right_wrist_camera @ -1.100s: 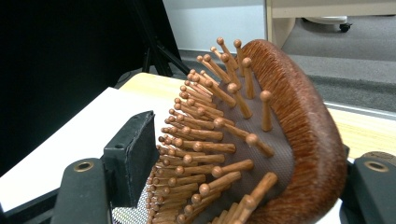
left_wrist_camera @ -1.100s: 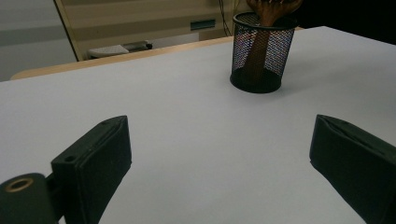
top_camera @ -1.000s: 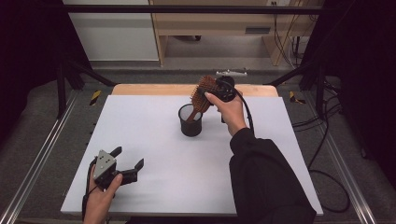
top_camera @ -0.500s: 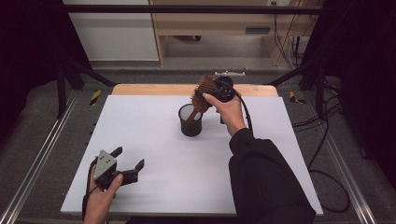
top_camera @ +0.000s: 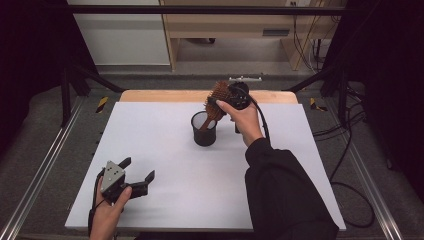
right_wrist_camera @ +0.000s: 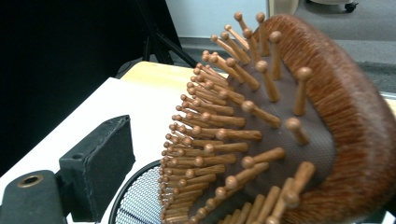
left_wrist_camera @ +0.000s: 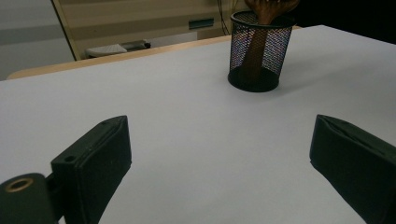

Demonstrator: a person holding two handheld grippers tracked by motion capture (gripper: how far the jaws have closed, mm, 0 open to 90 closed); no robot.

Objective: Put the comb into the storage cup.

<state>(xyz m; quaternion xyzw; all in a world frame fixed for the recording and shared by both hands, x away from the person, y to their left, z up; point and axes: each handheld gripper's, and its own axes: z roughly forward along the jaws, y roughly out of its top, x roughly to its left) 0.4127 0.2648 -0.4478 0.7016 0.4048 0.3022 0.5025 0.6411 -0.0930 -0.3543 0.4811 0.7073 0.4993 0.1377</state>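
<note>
Two grippers: right gripper (top_camera: pixel 220 102) clamps the wooden hairbrush (top_camera: pixel 216 102) standing in the mesh cup (top_camera: pixel 204 131); left gripper (top_camera: pixel 136 175) rests open on the desk (top_camera: pixel 165 150).

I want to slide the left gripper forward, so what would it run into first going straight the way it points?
Probably nothing close: bare white table lies ahead of the left gripper, and the black mesh cup holding the wooden hairbrush stands slightly off to one side.

High overhead, two low gripper cameras, mesh cup (top_camera: pixel 204 129) shared.
</note>
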